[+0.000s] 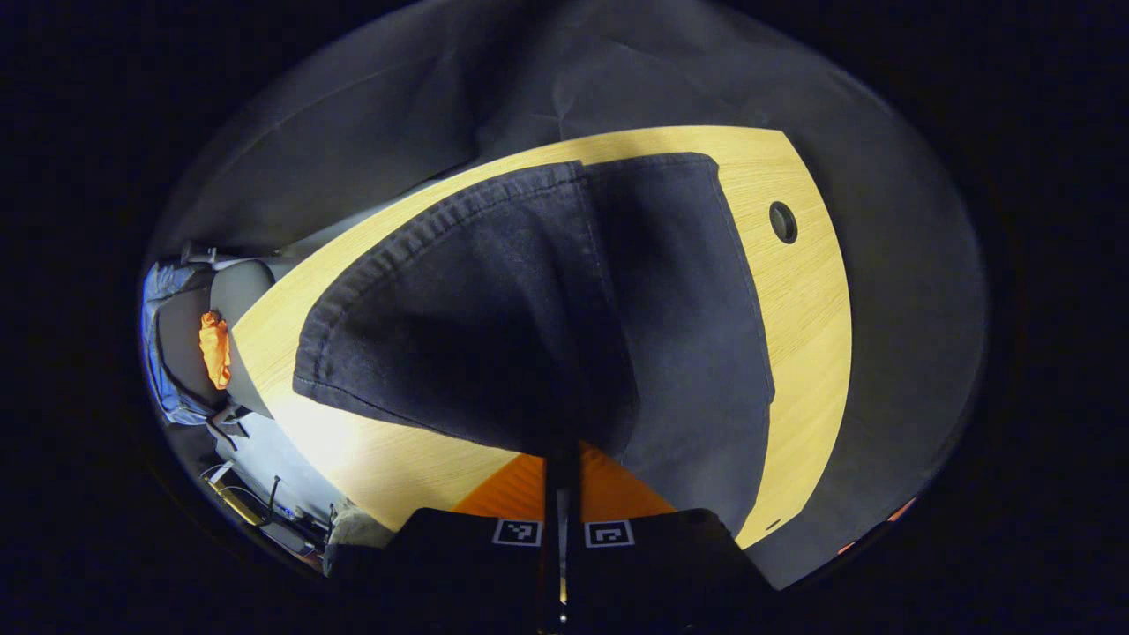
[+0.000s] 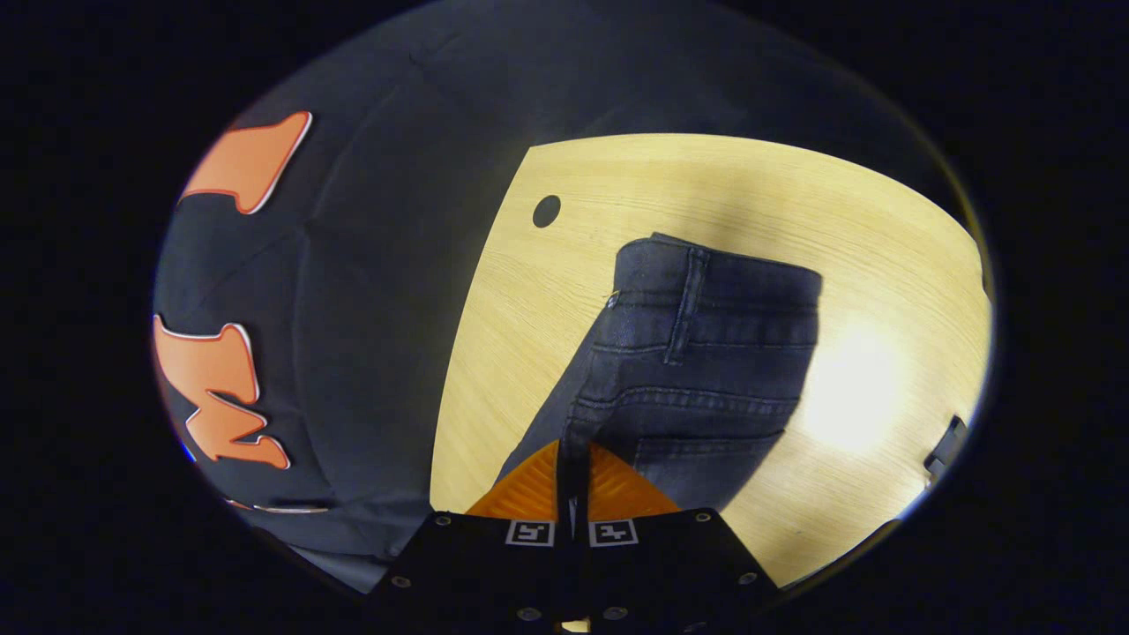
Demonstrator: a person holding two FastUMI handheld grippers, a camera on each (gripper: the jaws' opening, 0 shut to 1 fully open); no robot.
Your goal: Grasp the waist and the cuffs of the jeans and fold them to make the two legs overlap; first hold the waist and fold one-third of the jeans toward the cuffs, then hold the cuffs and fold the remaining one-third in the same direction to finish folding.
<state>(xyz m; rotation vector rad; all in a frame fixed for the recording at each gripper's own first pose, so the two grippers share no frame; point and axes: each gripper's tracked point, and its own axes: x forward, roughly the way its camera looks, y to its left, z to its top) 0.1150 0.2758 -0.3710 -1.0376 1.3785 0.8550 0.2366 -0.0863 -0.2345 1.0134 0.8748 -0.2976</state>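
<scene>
A: Both grippers are clamping the jeans [image 1: 529,335] — the left gripper [image 1: 562,459] is pinching a cuff [image 1: 423,247], the right gripper [image 2: 573,459] is gripping cloth near the waist [image 2: 714,273].

B: Jeans are lying on the table [image 2: 706,176], stretching toward 12 o'clock; a hole [image 2: 546,211] is sitting at 11 in the right gripper view.

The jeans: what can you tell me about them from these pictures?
The jeans are dark, near-black denim with visible stitched seams, lying on a light wooden table. The right gripper view shows the waistband with a belt loop; the left gripper view shows a hemmed cuff end with one layer over another. Each claw, left and right, looks pinched shut on an edge of the cloth, lifting it slightly.
</scene>
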